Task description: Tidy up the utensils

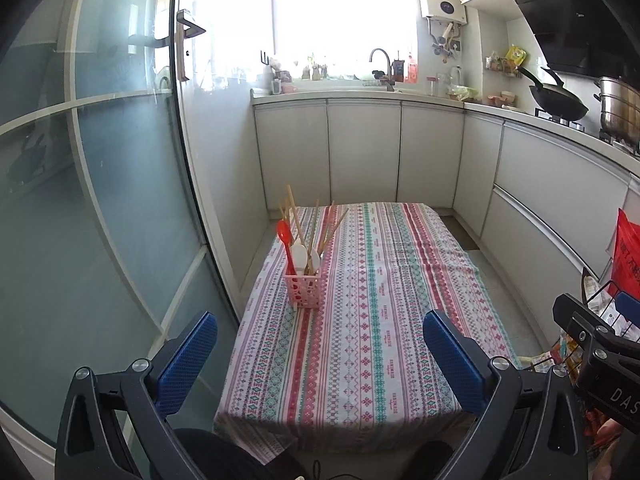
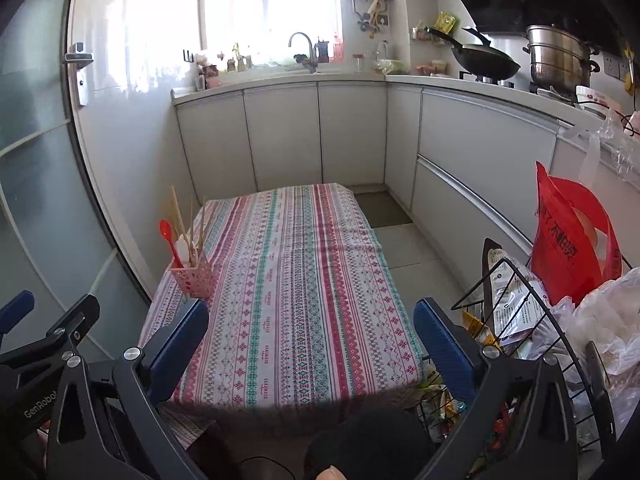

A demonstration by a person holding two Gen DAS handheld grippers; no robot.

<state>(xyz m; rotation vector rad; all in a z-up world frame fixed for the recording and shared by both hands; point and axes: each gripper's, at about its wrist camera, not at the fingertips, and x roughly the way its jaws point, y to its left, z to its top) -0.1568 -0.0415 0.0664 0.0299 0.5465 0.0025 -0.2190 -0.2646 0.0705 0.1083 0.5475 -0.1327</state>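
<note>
Pink plastic basket (image 1: 303, 289) is seen near the left edge of the cloth-covered desk (image 1: 376, 312), holding a red spoon (image 1: 285, 240), white spoons and chopsticks (image 1: 316, 224). Short of the basket, left gripper (image 1: 320, 354) and right gripper (image 2: 311, 338) are held wide open, with nothing gripped.

We see a woven patterned cloth (image 1: 372, 300), pink perforated plastic basket (image 1: 306, 292), glossy red plastic spoon (image 1: 285, 236), wooden chopsticks (image 1: 296, 212), shiny steel pot (image 2: 560, 56)

utensils (image 1: 298, 236) in holder (image 1: 306, 290) on table's (image 1: 380, 320) left edge, cabinets (image 1: 364, 148) behind
</note>
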